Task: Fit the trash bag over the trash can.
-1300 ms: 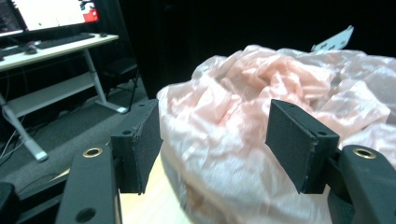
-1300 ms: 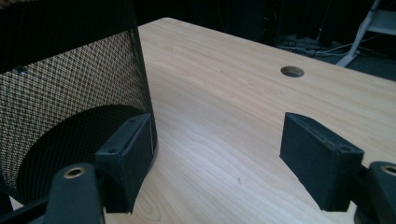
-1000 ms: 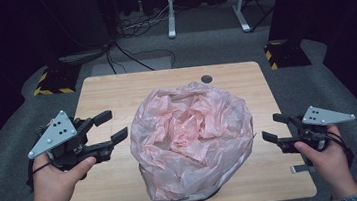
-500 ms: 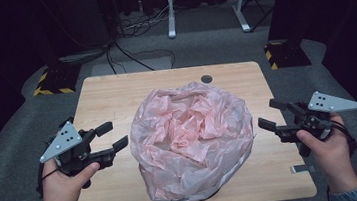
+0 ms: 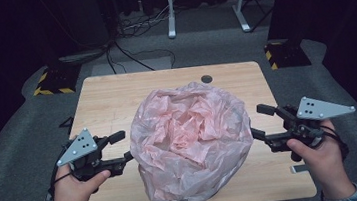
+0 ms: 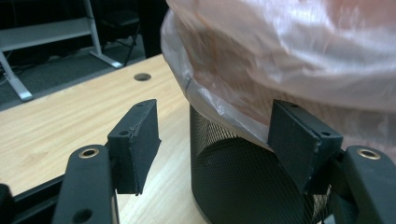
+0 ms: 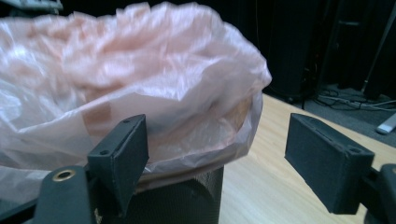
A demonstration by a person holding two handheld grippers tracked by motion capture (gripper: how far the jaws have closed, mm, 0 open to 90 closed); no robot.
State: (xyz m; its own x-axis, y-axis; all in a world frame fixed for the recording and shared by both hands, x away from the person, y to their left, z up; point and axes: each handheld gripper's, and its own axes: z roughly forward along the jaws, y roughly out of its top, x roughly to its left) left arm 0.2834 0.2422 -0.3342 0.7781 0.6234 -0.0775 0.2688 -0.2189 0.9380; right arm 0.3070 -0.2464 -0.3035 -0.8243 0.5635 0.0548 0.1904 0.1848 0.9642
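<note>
A pink plastic bag is draped over a black mesh bin at the middle of the table, between both claws. The left claw is held wide just beside the bag's hanging edge; the right claw likewise. Bare table is seen beyond each claw.

Hand-held gripper jaws apart, black mesh bin, pink bag overhanging
</note>
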